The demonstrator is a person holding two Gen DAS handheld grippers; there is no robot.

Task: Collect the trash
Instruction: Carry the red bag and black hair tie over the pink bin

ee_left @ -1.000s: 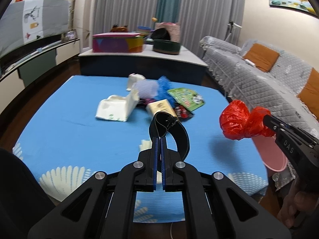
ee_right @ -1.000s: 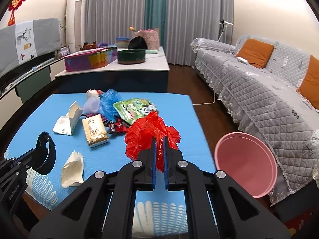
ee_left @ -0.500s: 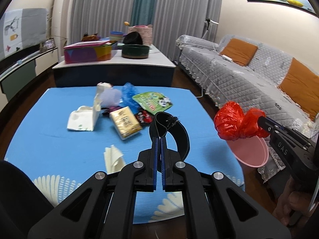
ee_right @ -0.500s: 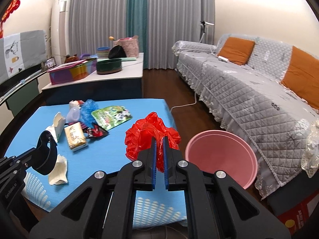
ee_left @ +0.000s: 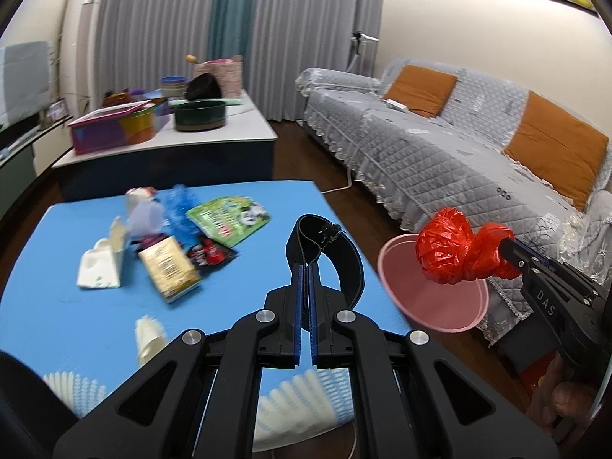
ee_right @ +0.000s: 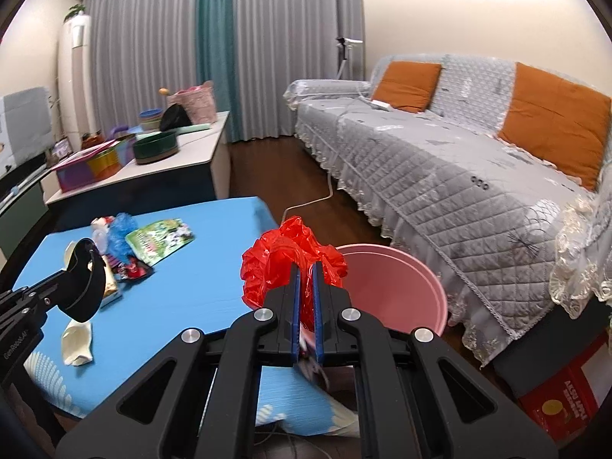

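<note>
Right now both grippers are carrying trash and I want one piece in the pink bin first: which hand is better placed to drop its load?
Probably the right. The right gripper holds the red plastic bag at the pink bin rim, while the left gripper holds its black strap over the blue table.

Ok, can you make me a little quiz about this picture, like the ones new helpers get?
1. True or false: the right gripper is shut on the red plastic bag.
2. What does the left gripper hold? A) black strap B) green snack packet C) a cup
3. Fill in: the pink bin stands on the floor between the blue table and the ____.

Key: 1 true. 2 A. 3 sofa.
</note>
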